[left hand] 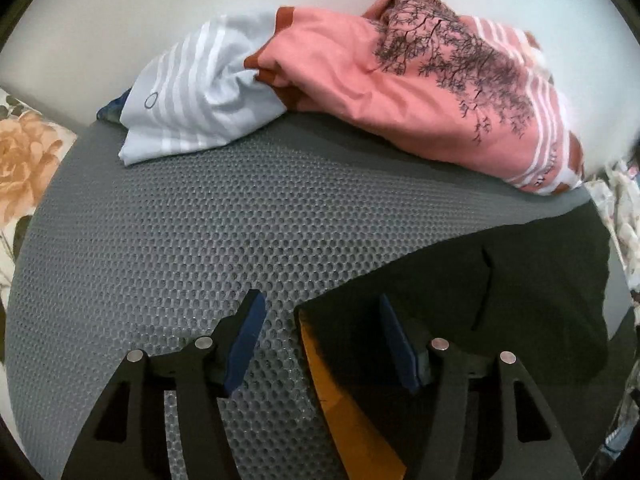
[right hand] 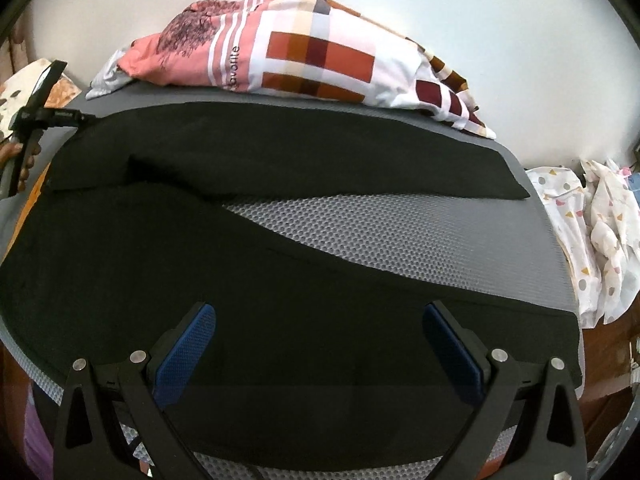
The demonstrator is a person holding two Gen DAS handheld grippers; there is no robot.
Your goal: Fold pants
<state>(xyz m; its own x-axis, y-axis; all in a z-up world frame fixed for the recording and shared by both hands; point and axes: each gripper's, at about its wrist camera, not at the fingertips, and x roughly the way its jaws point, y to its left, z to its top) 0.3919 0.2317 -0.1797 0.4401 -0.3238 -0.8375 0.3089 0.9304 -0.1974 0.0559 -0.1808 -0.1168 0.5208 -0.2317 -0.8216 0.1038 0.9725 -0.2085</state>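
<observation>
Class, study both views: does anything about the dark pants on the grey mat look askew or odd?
Yes. The dark pants lie with legs splayed apart, a wedge of grey honeycomb mat showing between them. An orange lining peeks out at one corner.

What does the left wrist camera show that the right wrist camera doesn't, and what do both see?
Only the left wrist view shows the pale blue white-striped cloth, an orange lining strip at the edge of the black pants, and the open left hand-held gripper straddling that edge.

Only the right wrist view shows both pant legs spread apart, the white spotted fabric at the right, and the open right hand-held gripper.

Both show the black pants, the grey honeycomb mat and the pink tree-print cloth.
</observation>
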